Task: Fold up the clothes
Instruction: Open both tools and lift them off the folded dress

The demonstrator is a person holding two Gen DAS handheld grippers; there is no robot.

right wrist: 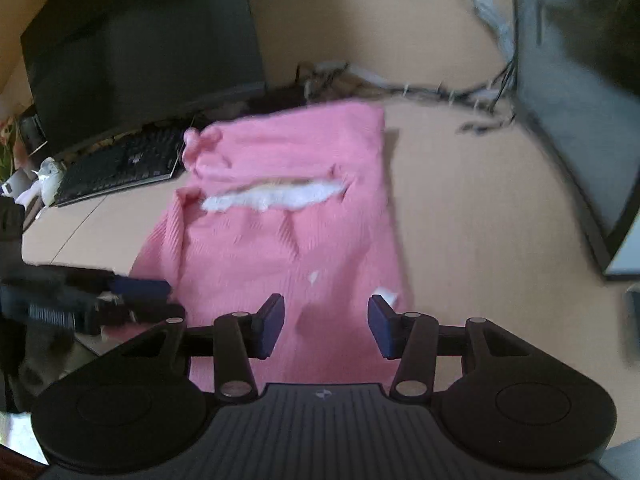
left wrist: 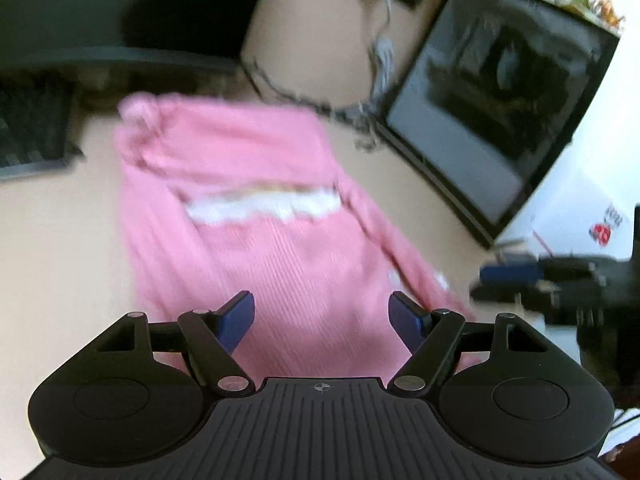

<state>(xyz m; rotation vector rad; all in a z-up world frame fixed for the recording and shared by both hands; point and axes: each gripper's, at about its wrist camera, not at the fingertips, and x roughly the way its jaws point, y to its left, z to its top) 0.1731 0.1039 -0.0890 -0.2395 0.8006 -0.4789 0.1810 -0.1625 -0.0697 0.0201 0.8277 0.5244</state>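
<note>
Garment [right wrist: 280, 216] on desk [right wrist: 480, 220], keyboard [right wrist: 120, 164] left

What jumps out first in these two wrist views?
The pink garment dominates, lying on the tan desk with a white fluffy strip across its middle. Both the left gripper and right gripper hover at its near end, jaws open and empty. Dark monitors and a keyboard flank it.

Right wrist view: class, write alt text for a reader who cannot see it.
A pink garment with a white fluffy strip lies on a tan desk, the open right gripper above its near edge. A keyboard and dark monitor sit left.
</note>
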